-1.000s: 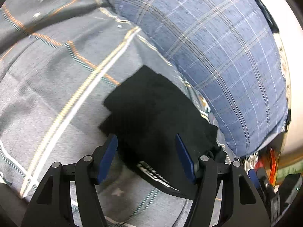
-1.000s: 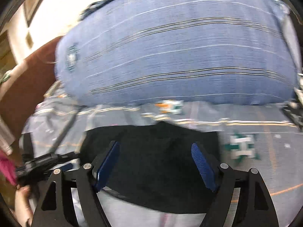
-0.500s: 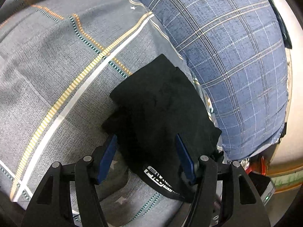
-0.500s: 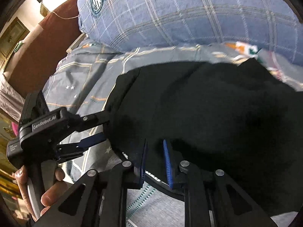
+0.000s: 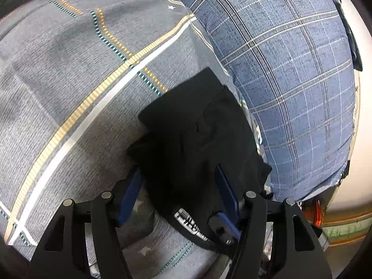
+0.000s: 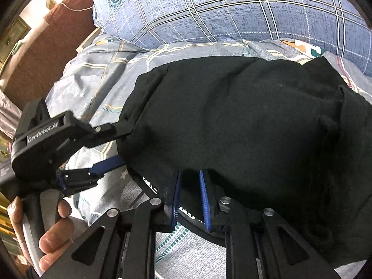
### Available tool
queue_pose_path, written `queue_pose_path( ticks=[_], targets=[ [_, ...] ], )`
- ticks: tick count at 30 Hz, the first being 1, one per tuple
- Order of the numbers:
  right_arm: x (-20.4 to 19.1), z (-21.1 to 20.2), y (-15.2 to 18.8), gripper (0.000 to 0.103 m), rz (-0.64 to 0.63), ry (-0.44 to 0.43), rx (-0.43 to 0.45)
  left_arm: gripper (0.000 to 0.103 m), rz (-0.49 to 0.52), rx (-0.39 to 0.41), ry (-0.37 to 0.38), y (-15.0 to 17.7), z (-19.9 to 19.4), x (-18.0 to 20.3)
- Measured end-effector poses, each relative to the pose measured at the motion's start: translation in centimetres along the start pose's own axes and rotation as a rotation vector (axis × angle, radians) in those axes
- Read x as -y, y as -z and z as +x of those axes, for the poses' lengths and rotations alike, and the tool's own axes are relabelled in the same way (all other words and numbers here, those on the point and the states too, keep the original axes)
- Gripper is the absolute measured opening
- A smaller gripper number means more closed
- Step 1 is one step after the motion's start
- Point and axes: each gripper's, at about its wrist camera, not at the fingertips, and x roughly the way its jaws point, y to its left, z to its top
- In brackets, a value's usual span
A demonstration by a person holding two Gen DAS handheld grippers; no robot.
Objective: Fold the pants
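The black pants (image 5: 197, 139) lie folded into a thick bundle on the grey striped bedsheet (image 5: 69, 81), against a blue plaid pillow (image 5: 290, 69). A waistband with white lettering (image 5: 190, 224) faces me. My left gripper (image 5: 179, 195) is open, its blue pads straddling the near edge of the bundle. In the right wrist view the pants (image 6: 244, 121) fill the frame, and my right gripper (image 6: 189, 195) is shut on the waistband edge. The left gripper (image 6: 116, 144) shows there at the left, its fingers over and under the bundle's left edge.
The blue plaid pillow (image 6: 220, 9) stands behind the pants. A brown headboard or chair (image 6: 46, 46) is at the far left of the right wrist view. Orange objects (image 5: 317, 211) sit beyond the bed edge at the right.
The right gripper moved in from an open stance and shut on the waistband edge. The left gripper pushed forward so its open fingers straddle the bundle's edge.
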Motion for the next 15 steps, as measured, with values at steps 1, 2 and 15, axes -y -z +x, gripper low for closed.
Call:
queue_pose_path(
  ticks=[1, 2, 15],
  targets=[
    [0.00, 0.00, 0.00, 0.016, -0.002, 0.002, -0.002, 0.061, -0.016, 0.007, 0.006, -0.22, 0.03, -0.07],
    [-0.04, 0.01, 0.03, 0.016, -0.005, 0.004, -0.004, 0.060, -0.025, 0.012, 0.006, -0.26, 0.10, -0.18],
    [-0.44, 0.28, -0.20, 0.016, -0.024, 0.020, -0.016, 0.033, 0.014, 0.043, -0.039, -0.31, 0.10, -0.07]
  ],
)
